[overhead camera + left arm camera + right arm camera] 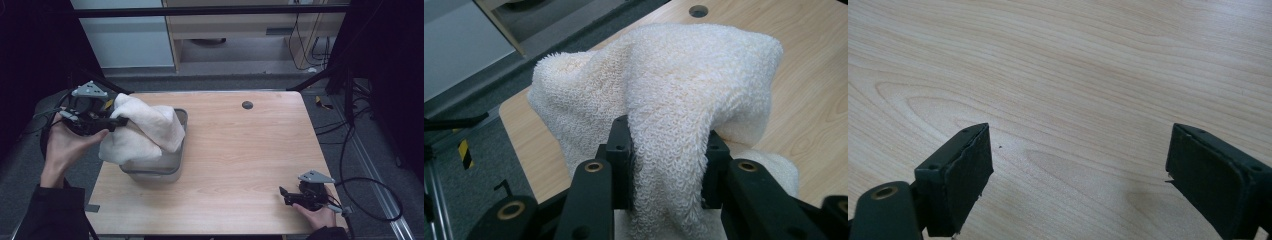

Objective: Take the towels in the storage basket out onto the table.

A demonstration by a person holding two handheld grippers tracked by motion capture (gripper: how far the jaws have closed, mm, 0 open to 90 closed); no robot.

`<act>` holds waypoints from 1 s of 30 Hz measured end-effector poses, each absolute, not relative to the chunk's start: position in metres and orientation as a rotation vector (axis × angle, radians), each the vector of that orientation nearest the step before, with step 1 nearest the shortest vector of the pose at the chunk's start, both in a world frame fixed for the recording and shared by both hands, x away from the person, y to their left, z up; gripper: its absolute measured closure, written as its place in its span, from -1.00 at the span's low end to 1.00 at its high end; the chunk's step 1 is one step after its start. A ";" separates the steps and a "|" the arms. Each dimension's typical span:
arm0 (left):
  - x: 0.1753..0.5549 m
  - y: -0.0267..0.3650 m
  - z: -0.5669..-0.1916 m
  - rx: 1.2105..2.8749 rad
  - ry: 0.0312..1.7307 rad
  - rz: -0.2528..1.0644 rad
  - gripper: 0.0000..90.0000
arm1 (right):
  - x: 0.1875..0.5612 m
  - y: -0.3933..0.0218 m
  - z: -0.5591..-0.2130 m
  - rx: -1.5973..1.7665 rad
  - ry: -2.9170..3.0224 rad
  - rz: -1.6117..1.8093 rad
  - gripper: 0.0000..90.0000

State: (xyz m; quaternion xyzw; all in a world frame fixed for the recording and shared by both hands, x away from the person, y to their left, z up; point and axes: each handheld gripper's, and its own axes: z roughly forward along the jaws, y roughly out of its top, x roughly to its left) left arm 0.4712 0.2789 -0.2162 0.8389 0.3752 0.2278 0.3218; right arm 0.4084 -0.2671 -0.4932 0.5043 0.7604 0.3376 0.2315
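White towel [145,131] clamped in left gripper [120,121], half lifted from grey bin [181,150] at left of frame; right gripper [284,196] idle, jaws apart, lower right.

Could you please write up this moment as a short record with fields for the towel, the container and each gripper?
towel: white terry towel, bunched, lifted at one fold, the rest draped over and into the tub
container: grey metal tub at the table's left part
left gripper: left gripper, fingers shut on a fold of the towel, held above the tub's left side
right gripper: right gripper, jaws apart, nothing between them, low over bare wood at the near right corner
table: light wooden table with a dark round hole near its far edge
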 end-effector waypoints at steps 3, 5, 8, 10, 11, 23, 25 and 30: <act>0.469 0.274 -0.215 2.205 0.963 0.586 0.49 | 0.408 -0.267 -0.493 1.387 2.088 0.927 -0.75; 0.468 0.270 -0.214 2.210 0.946 0.581 0.49 | 0.408 -0.267 -0.493 1.388 2.084 0.926 -0.75; 0.467 0.262 -0.214 2.225 0.927 0.580 0.49 | 0.408 -0.267 -0.493 1.392 2.078 0.931 -0.75; 0.467 0.257 -0.214 2.238 0.912 0.577 0.49 | 0.408 -0.268 -0.493 1.388 2.080 0.931 -0.75; 0.467 0.253 -0.215 2.245 0.902 0.575 0.49 | 0.408 -0.268 -0.493 1.387 2.081 0.930 -0.75; 0.466 0.207 -0.218 2.312 0.789 0.537 0.49 | 0.408 -0.268 -0.492 1.382 2.077 0.933 -0.76; 0.466 0.199 -0.218 2.323 0.768 0.523 0.49 | 0.408 -0.268 -0.492 1.379 2.077 0.933 -0.76; 0.468 0.179 -0.221 2.343 0.731 0.504 0.49 | 0.407 -0.268 -0.492 1.385 2.075 0.933 -0.76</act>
